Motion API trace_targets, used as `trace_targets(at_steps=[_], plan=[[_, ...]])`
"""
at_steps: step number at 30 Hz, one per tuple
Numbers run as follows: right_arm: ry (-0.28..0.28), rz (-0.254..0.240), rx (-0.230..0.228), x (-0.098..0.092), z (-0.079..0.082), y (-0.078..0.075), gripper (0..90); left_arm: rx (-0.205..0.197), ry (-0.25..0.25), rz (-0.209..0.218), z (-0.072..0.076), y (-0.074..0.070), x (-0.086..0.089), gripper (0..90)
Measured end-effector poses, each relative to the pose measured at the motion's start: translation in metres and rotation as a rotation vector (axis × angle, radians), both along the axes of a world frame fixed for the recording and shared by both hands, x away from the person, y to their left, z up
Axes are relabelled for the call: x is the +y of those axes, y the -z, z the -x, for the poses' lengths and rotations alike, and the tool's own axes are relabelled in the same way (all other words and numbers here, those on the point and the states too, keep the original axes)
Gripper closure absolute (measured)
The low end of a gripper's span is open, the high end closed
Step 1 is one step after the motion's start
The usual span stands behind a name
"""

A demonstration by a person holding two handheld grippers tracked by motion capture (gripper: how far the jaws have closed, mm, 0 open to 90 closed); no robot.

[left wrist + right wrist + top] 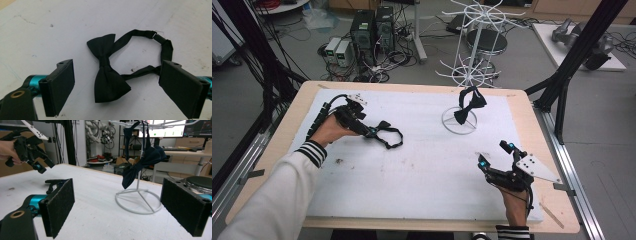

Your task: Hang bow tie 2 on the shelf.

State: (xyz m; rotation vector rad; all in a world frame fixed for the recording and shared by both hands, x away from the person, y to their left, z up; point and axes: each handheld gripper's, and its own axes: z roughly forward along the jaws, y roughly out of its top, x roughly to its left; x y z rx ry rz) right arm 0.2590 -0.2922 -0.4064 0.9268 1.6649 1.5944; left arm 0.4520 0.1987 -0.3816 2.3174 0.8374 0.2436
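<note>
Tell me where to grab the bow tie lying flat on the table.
Take the bow tie at its narrow centre knot, coming straight down with the open left tongs. The knot is its thinnest, firmest part; the wings are floppy and the strap loops off to one side.

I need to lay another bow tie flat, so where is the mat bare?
The white mat is bare in the wide middle, between the flat bow tie and the right gripper. It is crowded at the left gripper and around the white stand holding another bow tie.
</note>
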Motion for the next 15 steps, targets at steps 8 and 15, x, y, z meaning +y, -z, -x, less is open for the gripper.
trace_targets(at_steps=[8,15], plan=[[-0.001,0.003,0.005,0.002,0.001,0.0,11.7,0.063,0.004,-0.062,-0.009,0.006,-0.003,15.4],[-0.003,0.005,0.003,0.003,0.0,0.0,11.7,0.107,0.012,-0.092,-0.014,0.011,-0.005,20.3]])
